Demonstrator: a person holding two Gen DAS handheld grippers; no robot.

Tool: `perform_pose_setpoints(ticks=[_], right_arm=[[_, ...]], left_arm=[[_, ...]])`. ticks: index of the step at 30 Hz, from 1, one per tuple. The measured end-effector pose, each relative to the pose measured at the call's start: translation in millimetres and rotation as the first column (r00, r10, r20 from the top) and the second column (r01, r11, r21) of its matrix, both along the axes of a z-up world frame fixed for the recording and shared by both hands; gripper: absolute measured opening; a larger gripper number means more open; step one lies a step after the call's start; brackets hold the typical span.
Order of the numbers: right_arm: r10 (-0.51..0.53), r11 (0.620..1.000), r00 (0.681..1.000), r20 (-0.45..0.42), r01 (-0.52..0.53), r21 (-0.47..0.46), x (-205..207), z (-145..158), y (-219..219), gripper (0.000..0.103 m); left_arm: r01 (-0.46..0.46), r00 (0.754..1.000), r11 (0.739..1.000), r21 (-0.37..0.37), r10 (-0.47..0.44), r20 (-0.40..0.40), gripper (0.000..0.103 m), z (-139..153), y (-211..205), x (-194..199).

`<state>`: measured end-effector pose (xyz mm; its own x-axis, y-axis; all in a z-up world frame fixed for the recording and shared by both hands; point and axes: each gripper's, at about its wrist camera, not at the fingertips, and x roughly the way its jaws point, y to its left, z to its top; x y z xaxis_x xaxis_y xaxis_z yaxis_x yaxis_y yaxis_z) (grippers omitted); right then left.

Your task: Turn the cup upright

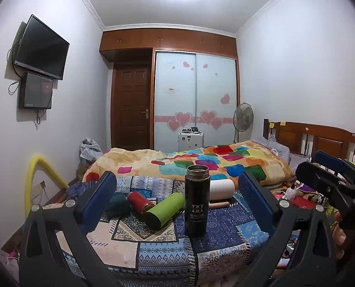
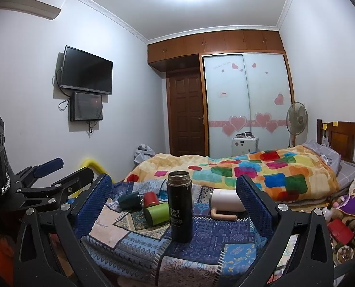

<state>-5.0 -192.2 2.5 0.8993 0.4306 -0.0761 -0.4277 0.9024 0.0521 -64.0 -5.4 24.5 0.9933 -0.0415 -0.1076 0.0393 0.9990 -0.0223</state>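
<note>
A black flask (image 1: 197, 201) (image 2: 179, 206) stands upright, mouth up, on the patterned cloth (image 1: 153, 246) (image 2: 201, 239). Behind it lie a green cup (image 1: 165, 210) (image 2: 157, 212), a red cup (image 1: 140, 202) (image 2: 151, 198), a dark teal cup (image 1: 117, 203) (image 2: 130, 200) and a white mug (image 1: 221, 189) (image 2: 225, 201) with a wooden handle, all on their sides. My left gripper (image 1: 178, 205) is open and empty, its fingers either side of the flask but nearer the camera. My right gripper (image 2: 175, 205) is open and empty, likewise in front of the flask.
The bed with a colourful blanket (image 1: 201, 162) (image 2: 249, 169) lies behind the cloth. A wooden headboard (image 1: 316, 138), a standing fan (image 2: 297, 117) and cluttered items (image 2: 340, 227) are at the right. A yellow tube (image 1: 37, 167) is at the left.
</note>
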Motion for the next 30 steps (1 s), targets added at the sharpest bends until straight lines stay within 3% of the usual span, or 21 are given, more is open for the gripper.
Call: perform_pose_setpoints(ticks=[30], right_arm=[[-0.011, 1.000, 1.000, 0.017, 0.011, 0.017, -2.9, 7.4, -6.0, 0.103]], left_arm=[[0.028, 1.000, 1.000, 0.007, -0.028, 0.008, 0.103, 2.3, -3.5, -2.0]])
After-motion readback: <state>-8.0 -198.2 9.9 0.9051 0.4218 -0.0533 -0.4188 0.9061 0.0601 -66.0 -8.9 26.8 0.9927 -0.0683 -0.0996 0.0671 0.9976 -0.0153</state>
